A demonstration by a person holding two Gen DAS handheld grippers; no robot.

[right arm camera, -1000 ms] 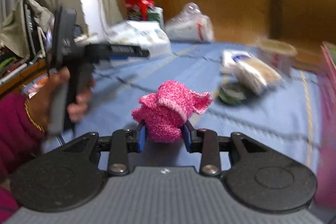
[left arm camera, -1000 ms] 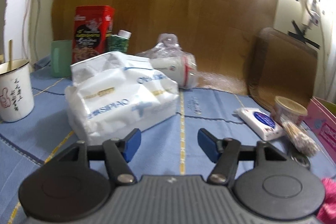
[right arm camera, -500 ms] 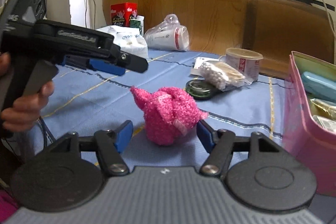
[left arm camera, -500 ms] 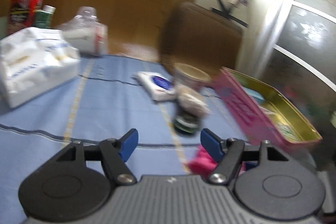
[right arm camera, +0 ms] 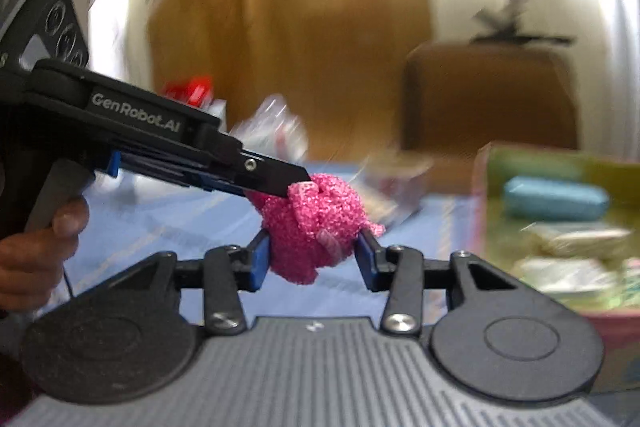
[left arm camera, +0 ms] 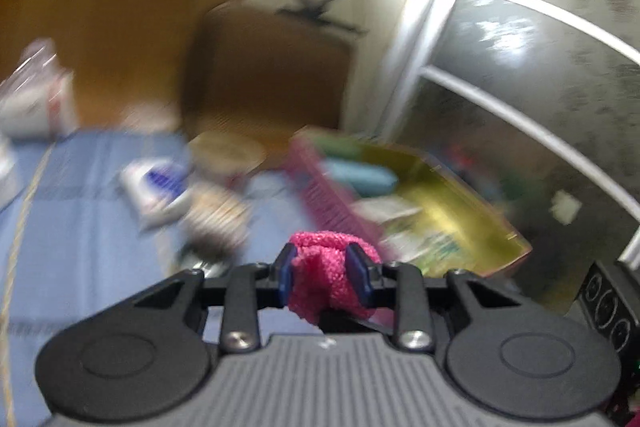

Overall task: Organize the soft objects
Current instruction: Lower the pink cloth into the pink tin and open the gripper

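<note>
Two grippers now meet on one pink knitted bundle (right arm camera: 312,231), and that is the change that matters. Half a second back the left gripper (left arm camera: 325,273) stood empty and wide over the blue cloth, while the bundle sat on the cloth between the right gripper's spread fingers. Now the left gripper is clenched on the bundle, its blue pads sunk into the wool at lower centre of its own view. In the right wrist view it reaches in from the left edge, a hand (right arm camera: 36,247) on its grip, and bites the bundle's upper left. The right gripper (right arm camera: 314,259) has its jaws closing with the bundle between them; its left pad touches the wool, while the right pad seems just shy of it, though blur makes that hard to judge. The bundle looks lifted off the cloth. My reading is that this is a handover or a shared carry toward the pink tin (left arm camera: 340,203).

The largest thing around is the brown wooden panel (left arm camera: 120,7) filling the upper left. A brown chair back (left arm camera: 268,67) stands mid-frame. Grey glazed doors (left arm camera: 540,87) take the right side. The blue tablecloth (left arm camera: 80,195) covers the lower left. The open tin, pink outside and yellow inside, lies right of centre with a blue case (right arm camera: 556,199) in it. Smaller blurred clutter sits left of it: a bagged stack of cups (left arm camera: 36,99), a round tub (left arm camera: 228,151) and a white-and-blue packet (left arm camera: 160,183).
</note>
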